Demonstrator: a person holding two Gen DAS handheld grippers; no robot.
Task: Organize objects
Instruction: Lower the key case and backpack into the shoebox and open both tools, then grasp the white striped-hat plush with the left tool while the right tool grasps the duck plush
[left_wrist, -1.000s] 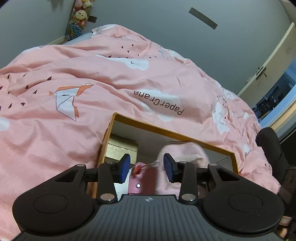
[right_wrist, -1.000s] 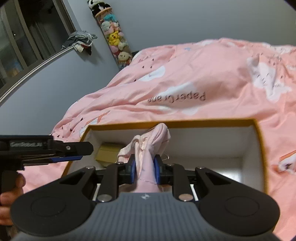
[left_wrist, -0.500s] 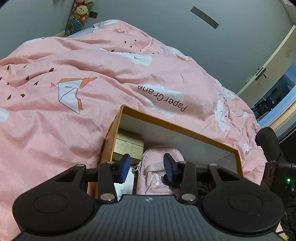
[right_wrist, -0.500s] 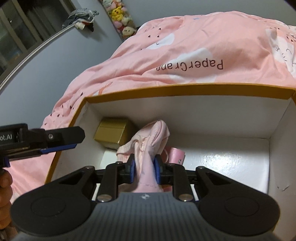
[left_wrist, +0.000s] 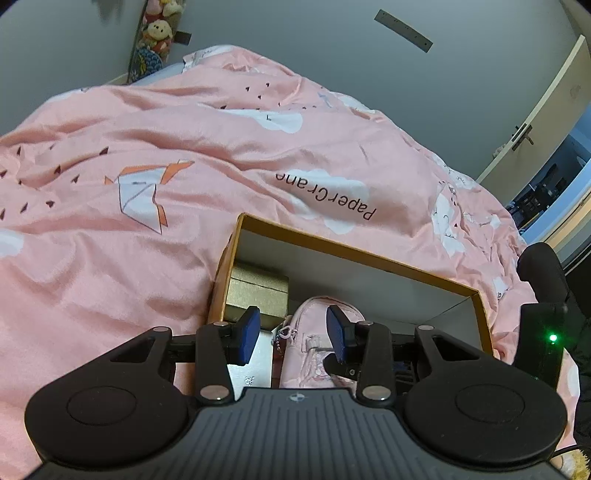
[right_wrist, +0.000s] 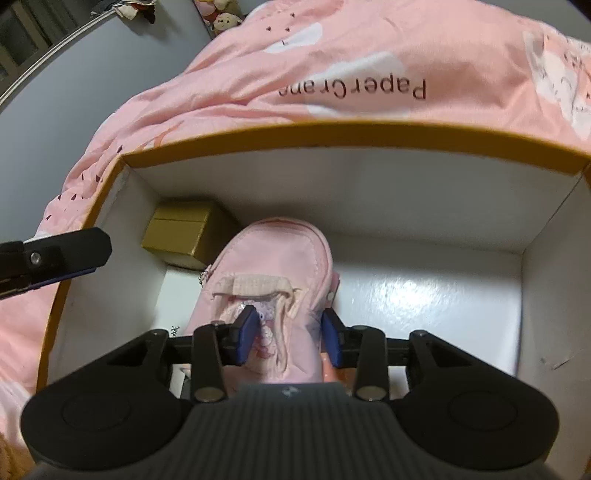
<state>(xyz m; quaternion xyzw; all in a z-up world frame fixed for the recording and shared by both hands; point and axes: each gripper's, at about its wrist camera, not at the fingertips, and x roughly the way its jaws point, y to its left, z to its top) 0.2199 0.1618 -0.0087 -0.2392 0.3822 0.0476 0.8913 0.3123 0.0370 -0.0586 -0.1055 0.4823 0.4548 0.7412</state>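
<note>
The small pink fabric backpack (right_wrist: 271, 273) lay on the floor of the orange-rimmed white cardboard box (right_wrist: 332, 134), beside a gold cardboard box (right_wrist: 181, 232); the right gripper (right_wrist: 288, 334) hung over it, jaws apart, gripping nothing; the left gripper (left_wrist: 293, 334) hovered above the box's edge, jaws likewise spread and empty; pink printed bedding (left_wrist: 147, 147) lay underneath.

I'm seeing dim, cool room light with strong fisheye bending and black corners in both views. Glare shines on the box (right_wrist: 424, 291) floor toward its right wall. The duvet (left_wrist: 147, 147) is evenly lit, and the right view's bottom edge is soft.
</note>
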